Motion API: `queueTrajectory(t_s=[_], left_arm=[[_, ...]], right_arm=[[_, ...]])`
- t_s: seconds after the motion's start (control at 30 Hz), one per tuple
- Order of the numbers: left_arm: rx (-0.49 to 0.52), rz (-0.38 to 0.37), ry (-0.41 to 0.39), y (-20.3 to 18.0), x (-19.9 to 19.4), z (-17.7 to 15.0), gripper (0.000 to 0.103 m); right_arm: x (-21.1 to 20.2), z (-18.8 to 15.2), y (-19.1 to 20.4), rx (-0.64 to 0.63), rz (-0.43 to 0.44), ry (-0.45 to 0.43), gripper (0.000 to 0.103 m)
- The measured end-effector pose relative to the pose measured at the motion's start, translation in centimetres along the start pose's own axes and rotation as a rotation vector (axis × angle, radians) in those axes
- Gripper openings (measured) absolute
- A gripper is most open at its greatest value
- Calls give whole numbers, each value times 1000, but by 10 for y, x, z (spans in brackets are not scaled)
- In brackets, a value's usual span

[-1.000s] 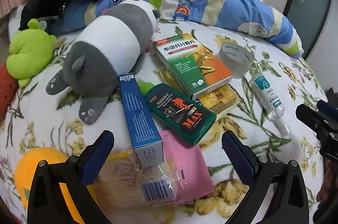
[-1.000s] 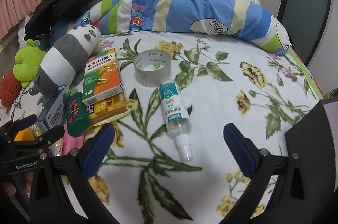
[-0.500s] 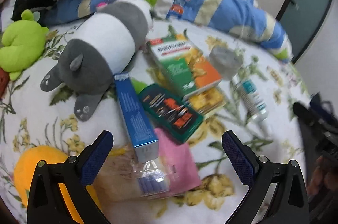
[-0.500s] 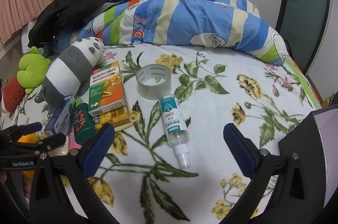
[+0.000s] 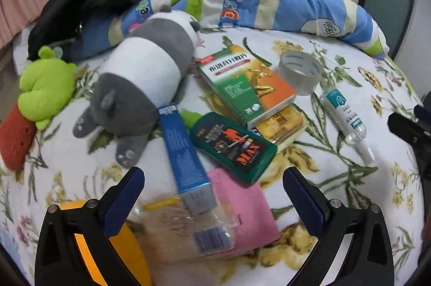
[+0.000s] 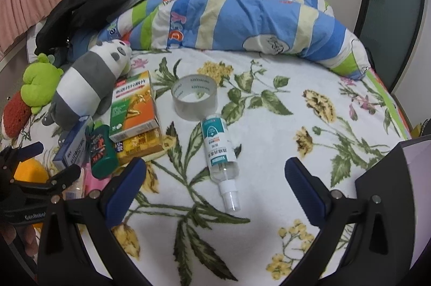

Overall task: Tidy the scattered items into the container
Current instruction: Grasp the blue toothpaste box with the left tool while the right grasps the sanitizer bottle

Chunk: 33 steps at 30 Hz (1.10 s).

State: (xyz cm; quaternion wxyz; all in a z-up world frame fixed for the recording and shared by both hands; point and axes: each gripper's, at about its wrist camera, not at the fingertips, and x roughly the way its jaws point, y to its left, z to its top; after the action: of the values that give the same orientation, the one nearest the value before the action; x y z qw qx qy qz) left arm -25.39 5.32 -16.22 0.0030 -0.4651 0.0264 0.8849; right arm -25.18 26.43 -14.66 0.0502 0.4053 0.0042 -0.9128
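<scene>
Scattered on the flowered bedspread lie a blue carton (image 5: pixel 186 151), a dark green bottle (image 5: pixel 231 145), a green-and-orange medicine box (image 5: pixel 247 86) on a yellow packet (image 5: pixel 280 124), a tape roll (image 5: pixel 300 70), a clear spray bottle (image 5: pixel 344 119), a pink packet (image 5: pixel 242 207) and a clear plastic bag (image 5: pixel 188 229). My left gripper (image 5: pixel 212 194) hangs open above the carton's near end and the bag. My right gripper (image 6: pixel 215 170) is open over the spray bottle (image 6: pixel 219 145), holding nothing. A dark container wall (image 6: pixel 382 191) rises at the right gripper's lower right.
A panda plush (image 5: pixel 145 75), a green plush (image 5: pixel 45 86) and a red one (image 5: pixel 13 140) lie at the left. A striped quilt (image 6: pixel 242 16) and black clothing (image 6: pixel 86 5) fill the back of the bed. An orange object (image 5: pixel 126 245) sits under my left gripper.
Both grippers have drawn back a little from the items, so the views take in more of the bed. Nothing was taken hold of; both stay open.
</scene>
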Motion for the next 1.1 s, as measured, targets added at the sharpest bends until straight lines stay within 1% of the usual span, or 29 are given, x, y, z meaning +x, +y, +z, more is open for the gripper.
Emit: queueTrajectory(t_s=[0.17,0.23,0.37,0.43,0.5,0.53,0.6,0.67,0.77,0.83,0.9,0.97,1.0,1.03,1.1], left_arm=[[-80,-64,46,-2,21,-2,102],[-102,-72,46,-4,27,-1,102],[-115,-49,39,-8,33,3,102],[-90,-33,41,-12,29,2,102],[-59,34,7,-15,20,-4,102],[-60,56,-8,-15,16,-8,102],[-83,78,-25,-12,14,-14,102],[-110,98,-11,-7,20,-13,102],[-166,88,12,4,30,-8,102],[-187,115,-6,10,31,-5,102],[-204,118,-9,17,34,-2,102],[-198,120,0,18,37,-2,82],[-195,120,18,18,40,-3,66],[-197,119,30,19,41,-4,60],[-215,120,29,23,43,-7,52]], right_arm=[[10,-1,-3,-8,-5,24,103],[12,0,-4,-15,-10,28,103],[17,0,-7,-20,-24,39,103],[17,0,-10,-13,-26,42,103],[18,-1,-12,-5,-22,46,103],[19,-2,-12,-6,-23,52,103],[20,-4,-12,-12,-31,59,103],[20,-6,-13,-5,-33,64,103],[18,-6,-14,-4,-36,64,103],[17,-5,-14,-9,-44,66,103],[18,-4,-15,-3,-43,67,103],[20,-3,-15,6,-39,69,103],[21,-3,-15,10,-36,70,103],[22,-3,-13,12,-33,71,103],[24,-2,-10,10,-27,73,103]])
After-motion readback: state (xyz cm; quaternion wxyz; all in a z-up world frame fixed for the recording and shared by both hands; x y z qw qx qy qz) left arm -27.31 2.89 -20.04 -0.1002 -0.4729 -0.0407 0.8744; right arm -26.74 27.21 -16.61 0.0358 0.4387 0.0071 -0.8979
